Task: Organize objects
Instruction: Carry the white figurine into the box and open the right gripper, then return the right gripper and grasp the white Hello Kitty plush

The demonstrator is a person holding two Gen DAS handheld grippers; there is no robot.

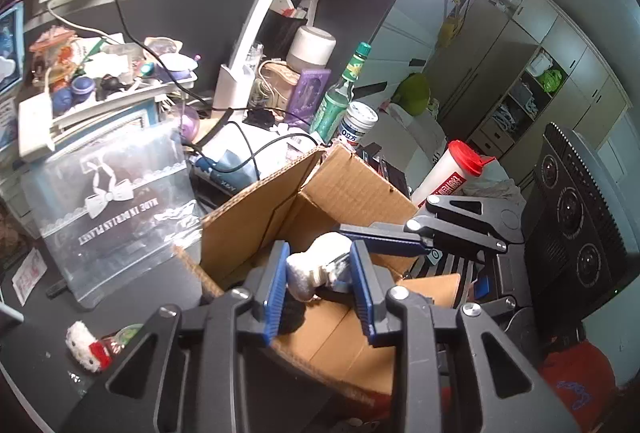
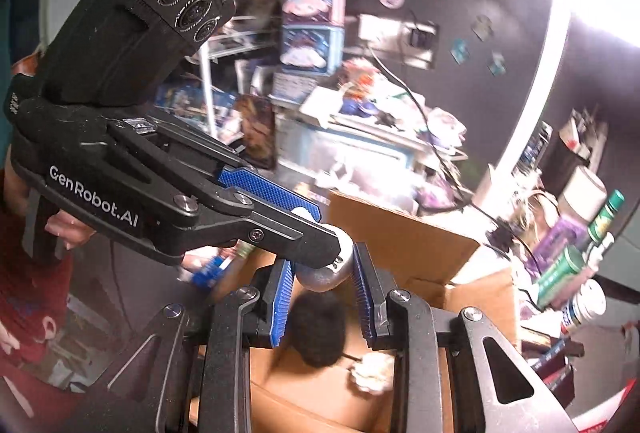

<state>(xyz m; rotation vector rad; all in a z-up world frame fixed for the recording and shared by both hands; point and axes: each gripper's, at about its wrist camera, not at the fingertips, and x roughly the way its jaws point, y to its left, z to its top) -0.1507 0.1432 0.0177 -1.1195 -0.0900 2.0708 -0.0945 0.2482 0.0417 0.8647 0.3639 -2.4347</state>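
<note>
A white fuzzy toy (image 1: 316, 265) with a grey metal end is held between the blue pads (image 1: 276, 293) of the left gripper (image 1: 318, 287), above the open cardboard box (image 1: 360, 189). The left gripper is seen closed on the toy. In the right wrist view the left gripper (image 2: 320, 229) is seen crossing from the left, its tip over the box (image 2: 404, 233).

The right gripper (image 2: 326, 297) is positioned at the same spot, pads (image 2: 282, 301) on either side of the toy's grey rounded end (image 2: 326, 271). Whether it is clamped on it or just around it cannot be told. Its fingers show in the left wrist view (image 1: 404, 233) just behind the toy.

Inside the box a black fluffy item (image 2: 320, 333) and a small cream fuzzy item (image 2: 374, 371) are lying on the bottom.

On the dark table (image 1: 36, 321), left of the box, a white-and-red plush (image 1: 88, 347) is lying. A clear pouch with a bow print (image 1: 112, 201) is standing beside the box. Behind the box a green bottle (image 1: 340, 93) and a white jar (image 1: 358, 123) are seen, and a red-lidded cup (image 1: 452, 177) to the right.
</note>
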